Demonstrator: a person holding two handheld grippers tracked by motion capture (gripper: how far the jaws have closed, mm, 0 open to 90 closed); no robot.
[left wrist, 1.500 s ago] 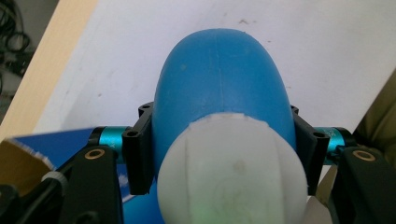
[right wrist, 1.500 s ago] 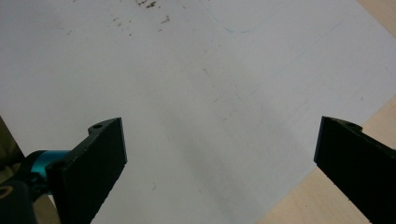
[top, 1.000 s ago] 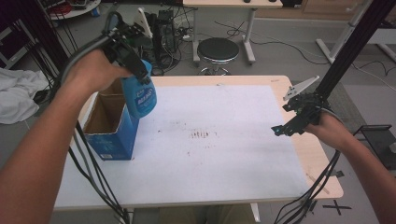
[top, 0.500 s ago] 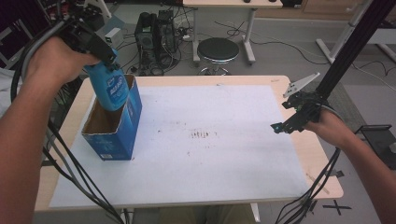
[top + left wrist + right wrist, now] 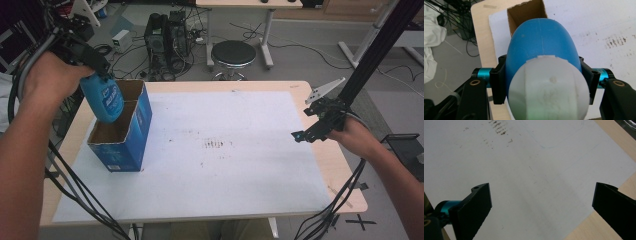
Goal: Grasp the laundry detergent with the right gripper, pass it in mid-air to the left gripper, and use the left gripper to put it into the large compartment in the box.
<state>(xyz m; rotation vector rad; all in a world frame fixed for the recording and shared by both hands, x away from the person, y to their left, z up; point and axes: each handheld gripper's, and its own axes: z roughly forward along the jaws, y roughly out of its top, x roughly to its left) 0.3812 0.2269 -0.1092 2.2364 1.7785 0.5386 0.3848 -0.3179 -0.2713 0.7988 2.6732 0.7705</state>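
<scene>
Left tool (image 5: 541,82) clamps the bottle (image 5: 104,97) above the box (image 5: 131,137); right tool (image 5: 541,207) gapes idle. We fear it may catch the divider, seemingly beneath.

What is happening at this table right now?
A person works with a claw in each hand. The left claw is shut on a blue bottle with a white cap and holds it over the open blue cardboard box at the table's left side. The right claw is open above the white sheet, holding nothing.
</scene>
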